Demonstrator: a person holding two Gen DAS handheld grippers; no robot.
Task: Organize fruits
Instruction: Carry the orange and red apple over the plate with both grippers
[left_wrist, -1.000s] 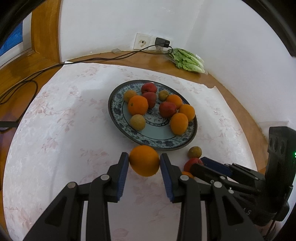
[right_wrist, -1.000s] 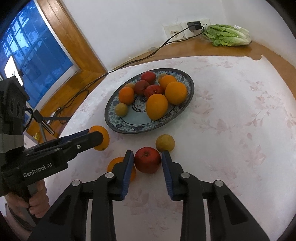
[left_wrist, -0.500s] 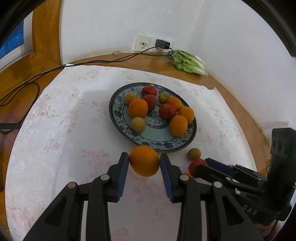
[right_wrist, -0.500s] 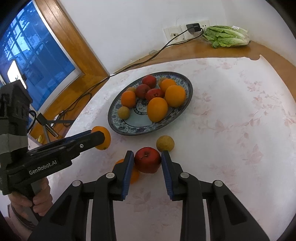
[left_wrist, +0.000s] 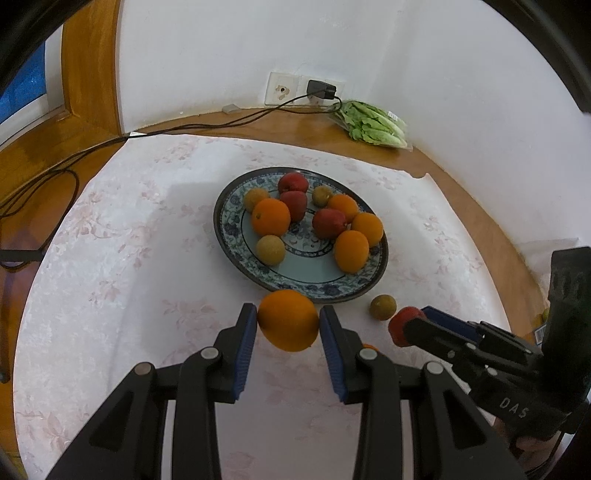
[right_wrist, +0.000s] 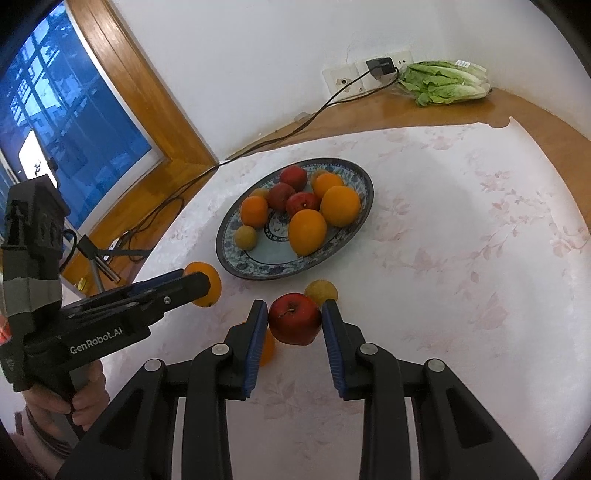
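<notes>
Blue-patterned plate (left_wrist: 373, 280) holds fruit; left tongs (left_wrist: 288, 325) clamp an orange (left_wrist: 288, 320), right tongs (right_wrist: 294, 321) an apple (right_wrist: 294, 324)

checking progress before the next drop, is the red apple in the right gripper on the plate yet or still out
Out. The red apple sits clamped between the right gripper pads, short of the plate rim, over the tablecloth.

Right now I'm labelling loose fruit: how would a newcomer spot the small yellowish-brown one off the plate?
Find the blue patterned plate on the floral tablecloth. Just outside its near rim, the small yellowish-brown fruit lies on the cloth behind the red apple in the right gripper. It is the only dull, small, unheld fruit there.
</notes>
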